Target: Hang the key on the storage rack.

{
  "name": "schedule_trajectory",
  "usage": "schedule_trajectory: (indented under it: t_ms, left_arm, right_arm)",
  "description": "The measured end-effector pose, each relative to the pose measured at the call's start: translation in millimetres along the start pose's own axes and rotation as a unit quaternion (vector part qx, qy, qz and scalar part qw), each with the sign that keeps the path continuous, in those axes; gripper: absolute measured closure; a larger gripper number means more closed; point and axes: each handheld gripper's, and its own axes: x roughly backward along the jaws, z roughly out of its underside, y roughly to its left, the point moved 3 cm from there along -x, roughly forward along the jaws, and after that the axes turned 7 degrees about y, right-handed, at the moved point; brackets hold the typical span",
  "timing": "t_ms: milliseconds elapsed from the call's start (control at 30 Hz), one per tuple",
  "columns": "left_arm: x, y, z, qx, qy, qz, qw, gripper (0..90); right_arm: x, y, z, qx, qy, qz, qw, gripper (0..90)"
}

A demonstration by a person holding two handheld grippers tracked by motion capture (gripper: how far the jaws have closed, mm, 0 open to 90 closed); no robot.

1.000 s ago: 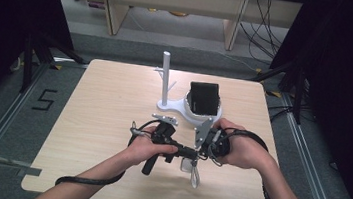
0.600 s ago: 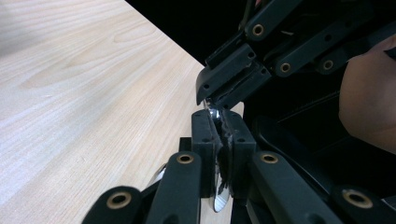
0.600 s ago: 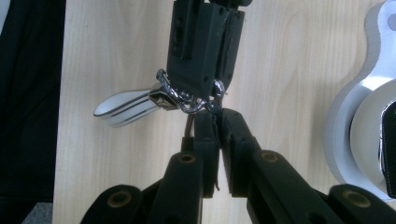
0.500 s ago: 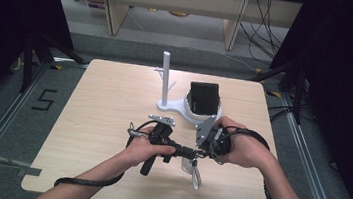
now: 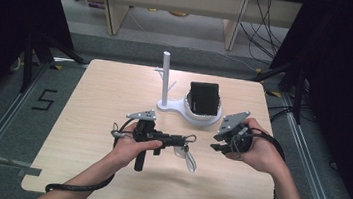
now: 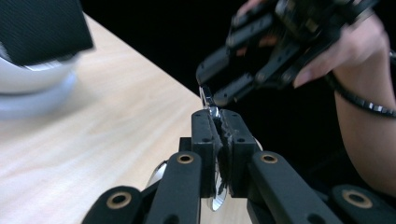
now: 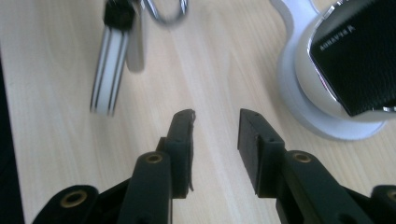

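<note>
A pair of thin-framed glasses [image 5: 188,159] hangs over the table, and my left gripper [image 5: 186,141] is shut on it. In the left gripper view my left gripper [image 6: 217,117] pinches the frame, with a lens [image 6: 216,201] showing below the pads. My right gripper [image 5: 218,142] hovers just to the right of the glasses, apart from them. Its jaws have just been opening, and in the right gripper view my right gripper [image 7: 215,122] has nothing between its pads. The glasses' striped temple [image 7: 109,70] lies beyond them.
A white stand [image 5: 203,118] with an upright post [image 5: 165,78] sits at the table's middle back. It carries a black box [image 5: 203,97], which sits close behind both grippers. The light wooden table [image 5: 99,96] has bare room at left and front.
My right gripper let go of the glasses, opened and drew away to the right. My left gripper stayed shut on the glasses and shifted slightly left.
</note>
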Motion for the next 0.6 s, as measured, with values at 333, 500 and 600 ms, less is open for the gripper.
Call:
schedule_trajectory:
  t_ms: [333,500,600]
  left_arm:
    - [46.0,17.3,1.1,-0.017,-0.092,-0.079,0.9925,84.6]
    - [62.7,23.4,2.6,-0.035,-0.121,-0.124,0.9842,84.6]
    - [71.6,27.2,4.0,-0.041,-0.14,-0.147,0.9783,84.6]
  right_arm:
    - [-20.0,-10.4,38.4,-0.145,-0.087,0.034,0.9851,61.8]
    - [-26.8,-14.5,56.2,-0.209,-0.121,0.051,0.9691,59.4]
    - [-32.6,-15.1,66.9,-0.277,-0.156,0.06,0.9464,56.8]
